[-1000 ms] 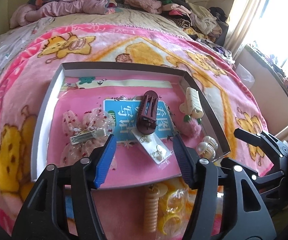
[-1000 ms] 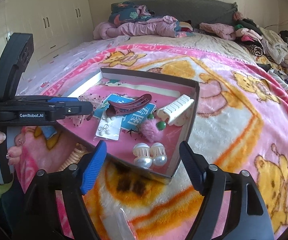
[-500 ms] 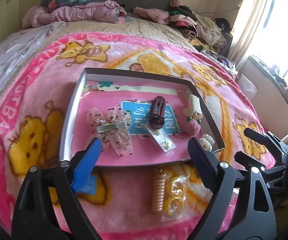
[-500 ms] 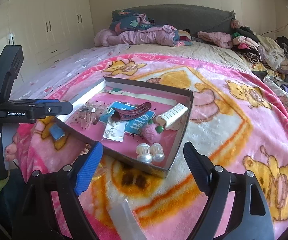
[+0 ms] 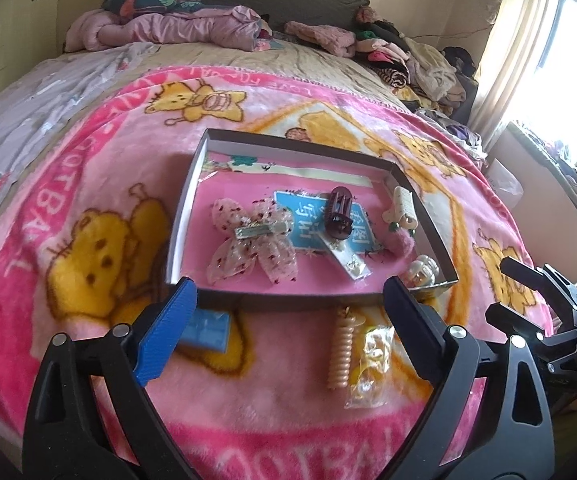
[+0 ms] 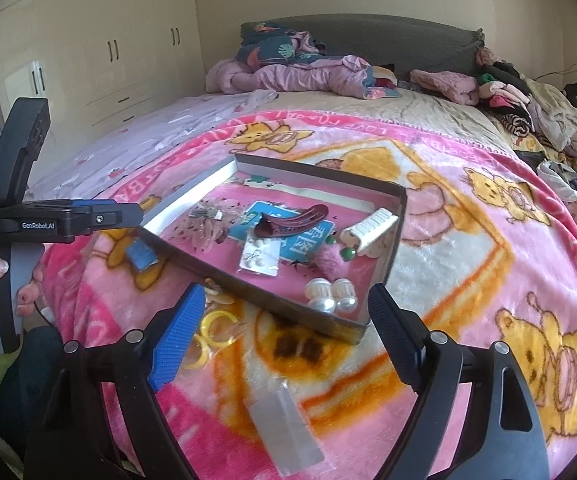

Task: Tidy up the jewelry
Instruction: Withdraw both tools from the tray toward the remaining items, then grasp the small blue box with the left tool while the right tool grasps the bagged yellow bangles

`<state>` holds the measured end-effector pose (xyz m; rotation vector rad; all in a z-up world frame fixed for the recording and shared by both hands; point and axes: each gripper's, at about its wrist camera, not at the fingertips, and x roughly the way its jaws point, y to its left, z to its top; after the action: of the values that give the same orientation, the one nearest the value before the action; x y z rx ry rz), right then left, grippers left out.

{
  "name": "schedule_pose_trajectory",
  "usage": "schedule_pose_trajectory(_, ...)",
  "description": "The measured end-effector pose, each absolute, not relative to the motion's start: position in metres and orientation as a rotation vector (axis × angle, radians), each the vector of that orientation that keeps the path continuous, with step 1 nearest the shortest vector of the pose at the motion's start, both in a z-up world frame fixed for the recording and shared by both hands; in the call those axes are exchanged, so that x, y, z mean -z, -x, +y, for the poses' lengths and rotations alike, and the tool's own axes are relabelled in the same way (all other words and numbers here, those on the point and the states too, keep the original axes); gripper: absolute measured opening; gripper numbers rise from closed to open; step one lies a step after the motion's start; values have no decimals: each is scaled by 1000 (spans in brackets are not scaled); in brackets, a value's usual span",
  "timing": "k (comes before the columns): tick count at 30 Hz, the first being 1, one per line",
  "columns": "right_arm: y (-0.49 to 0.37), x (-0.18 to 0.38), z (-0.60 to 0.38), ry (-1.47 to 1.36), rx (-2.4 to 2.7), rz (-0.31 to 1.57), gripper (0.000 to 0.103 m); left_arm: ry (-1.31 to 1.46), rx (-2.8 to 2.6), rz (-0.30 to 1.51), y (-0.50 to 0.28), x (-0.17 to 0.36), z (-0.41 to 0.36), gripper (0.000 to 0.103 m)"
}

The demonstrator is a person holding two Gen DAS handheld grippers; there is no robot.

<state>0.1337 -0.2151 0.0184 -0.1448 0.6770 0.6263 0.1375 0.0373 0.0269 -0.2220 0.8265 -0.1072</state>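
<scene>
Both tools are empty and between picks, so the step in hand looks like choosing the next loose piece to move into the shallow box (image 5: 192, 184). The left gripper (image 5: 290, 320) hovers with its jaws spread wide just short of the box's near wall; the right gripper (image 6: 286, 334) is likewise spread, near the box's corner. Still outside on the pink blanket (image 5: 88, 168) lie a coiled hair tie (image 5: 341, 354), a bag of yellow rings (image 5: 370, 372) touching it, and a small blue box (image 5: 206, 328) just beside the left gripper's blue finger. The next move probably calls for lowering over the coil and closing gently.
</scene>
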Motion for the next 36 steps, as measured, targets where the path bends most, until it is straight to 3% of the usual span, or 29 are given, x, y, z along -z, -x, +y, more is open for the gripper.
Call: schedule_pose_trajectory(36,-119,41,-157,174,-727,838,81,167,-27,902,-107,24,75,85)
